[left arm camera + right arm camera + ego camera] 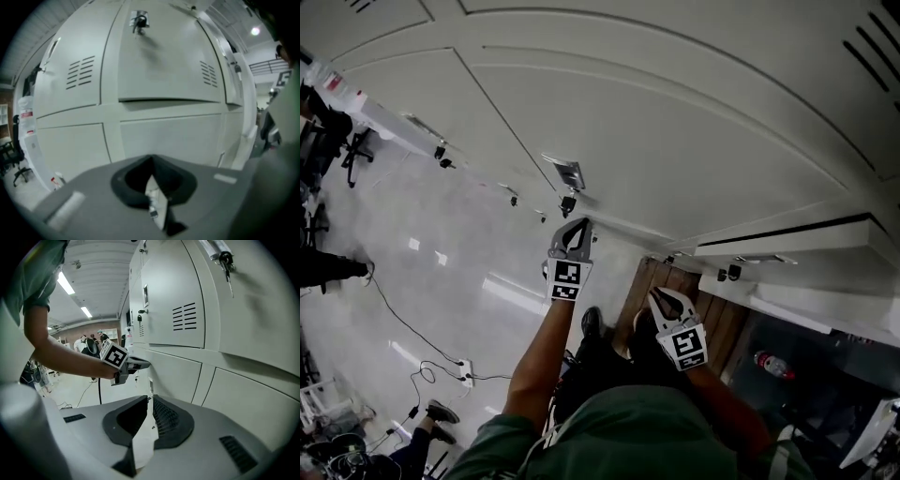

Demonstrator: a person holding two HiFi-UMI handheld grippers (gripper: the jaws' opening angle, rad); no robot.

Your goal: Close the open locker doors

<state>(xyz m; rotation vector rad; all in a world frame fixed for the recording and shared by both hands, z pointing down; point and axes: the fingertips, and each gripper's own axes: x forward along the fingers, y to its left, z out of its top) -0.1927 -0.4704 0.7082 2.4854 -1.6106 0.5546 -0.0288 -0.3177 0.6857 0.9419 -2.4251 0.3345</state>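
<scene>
Facing white lockers. Holding left hand-held gripper just below a key in a closed door, jaws pressed together, empty. Holding right hand-held gripper lower, likewise together on nothing. Open door standing ajar just right of it, above a bottle.

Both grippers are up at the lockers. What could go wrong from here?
Keys hang from the lock of the door ahead; the left gripper could snag them while pushing. The open door beside the right gripper juts out, so an arm might knock it. A cable and power strip lie near the person's feet: trip risk.
</scene>
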